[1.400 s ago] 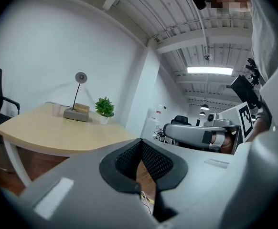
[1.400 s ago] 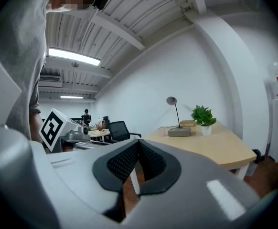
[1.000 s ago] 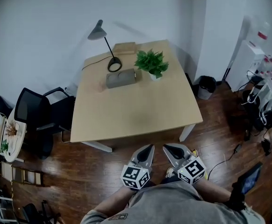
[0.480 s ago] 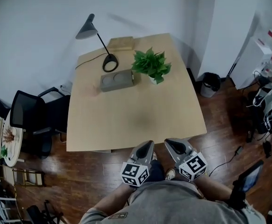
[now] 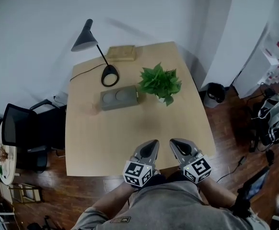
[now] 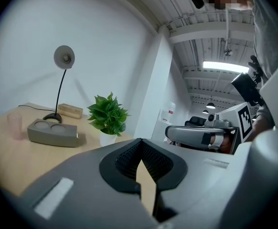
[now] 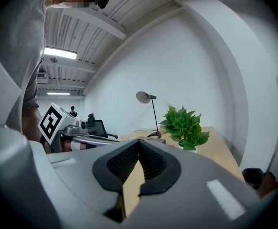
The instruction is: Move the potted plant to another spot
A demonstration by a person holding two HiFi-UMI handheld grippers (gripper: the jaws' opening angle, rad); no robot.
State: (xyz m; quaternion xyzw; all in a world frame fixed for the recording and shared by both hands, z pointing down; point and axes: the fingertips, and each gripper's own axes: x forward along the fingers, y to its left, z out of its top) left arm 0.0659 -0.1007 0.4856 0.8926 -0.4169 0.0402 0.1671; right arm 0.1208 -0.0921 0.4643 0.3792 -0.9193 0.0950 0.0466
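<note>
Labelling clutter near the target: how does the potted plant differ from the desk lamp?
The potted plant is green, bushy and low in a white pot; the desk lamp is dark, tall and thin-stemmed. The plant stands nearer the table's right edge, the lamp further back left. Both stand on the table.

Your table is pale tan, your floor dark reddish-brown planks, the wall white. The plant has bright green leaves and a white pot. The tray is flat grey, the lamp dark grey with a black base, the box light wood, the cup faint pink. The chair is black. Your left gripper and right gripper are grey with black ribbed pads. Their cubes carry black-and-white square markers.
</note>
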